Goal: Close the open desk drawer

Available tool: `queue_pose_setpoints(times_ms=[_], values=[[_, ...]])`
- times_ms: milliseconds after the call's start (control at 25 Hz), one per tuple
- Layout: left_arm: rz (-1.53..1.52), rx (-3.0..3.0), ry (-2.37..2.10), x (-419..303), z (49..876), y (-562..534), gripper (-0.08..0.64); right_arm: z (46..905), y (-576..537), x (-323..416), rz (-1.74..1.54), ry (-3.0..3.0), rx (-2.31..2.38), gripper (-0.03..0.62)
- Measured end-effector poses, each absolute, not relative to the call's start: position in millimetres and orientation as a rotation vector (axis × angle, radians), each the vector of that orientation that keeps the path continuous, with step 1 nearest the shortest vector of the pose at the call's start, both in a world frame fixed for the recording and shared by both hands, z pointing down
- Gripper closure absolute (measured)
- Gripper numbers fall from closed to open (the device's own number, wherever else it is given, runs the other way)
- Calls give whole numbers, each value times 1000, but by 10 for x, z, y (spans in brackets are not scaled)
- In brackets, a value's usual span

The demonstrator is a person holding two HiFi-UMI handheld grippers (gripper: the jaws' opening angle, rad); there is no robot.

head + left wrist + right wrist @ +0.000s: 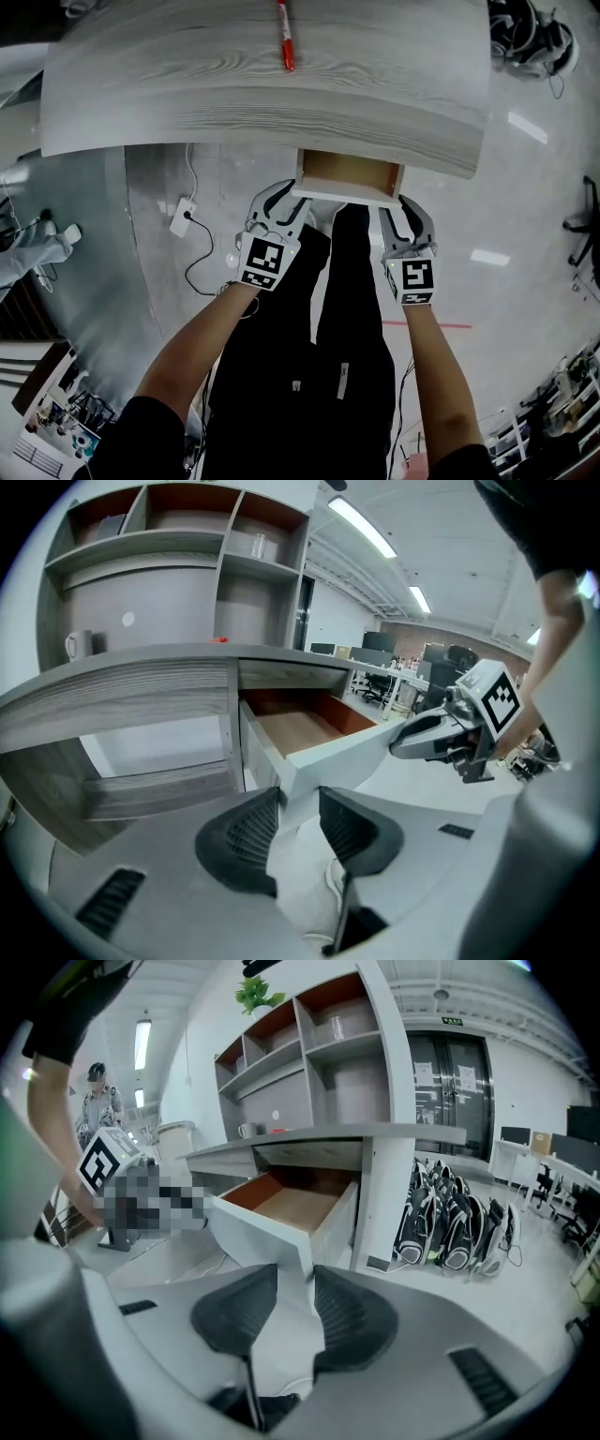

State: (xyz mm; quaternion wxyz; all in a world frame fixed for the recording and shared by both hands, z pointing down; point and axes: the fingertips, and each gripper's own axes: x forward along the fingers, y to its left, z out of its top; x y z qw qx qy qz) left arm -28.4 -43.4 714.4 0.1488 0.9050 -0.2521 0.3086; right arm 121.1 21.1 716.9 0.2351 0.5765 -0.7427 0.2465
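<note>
Open desk drawer [348,176], pulled out from under the front edge of the grey wood-grain table [187,94] toward the person, brown bottom bare, white front panel [342,195] nearest the legs [328,309]. At the panel's left end the left tongs [287,202], at its right end the right tongs [401,204], both reaching in from below with marker cubes [265,262] facing up.

In the left gripper view, the left tongs [298,799] clenched on the panel's corner, its white edge filling the narrow gap between the dark ribbed pads [239,841]. Beyond, the right tongs [412,742] at the far end of the same panel.

In the right gripper view, much the same: the right tongs [296,1274] closed on the other corner, the desk drawer [291,1206] running away under the table.

On the table, a red marker pen [285,37], well back from the drawer. On the floor left of the legs, a white power adapter [183,217] with a black cable [199,258].

Behind the table — an open shelving unit [225,564], with a white mug [77,646] on the table beside it and a potted plant [255,993] on top.
</note>
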Motion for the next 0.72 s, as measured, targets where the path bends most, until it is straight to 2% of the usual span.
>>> queue_pose_setpoints(times_ms=[720], values=[[834, 2555, -803, -203, 7037, -579, 413, 7061, 55, 1290, 671, -2004, 1677, 457]])
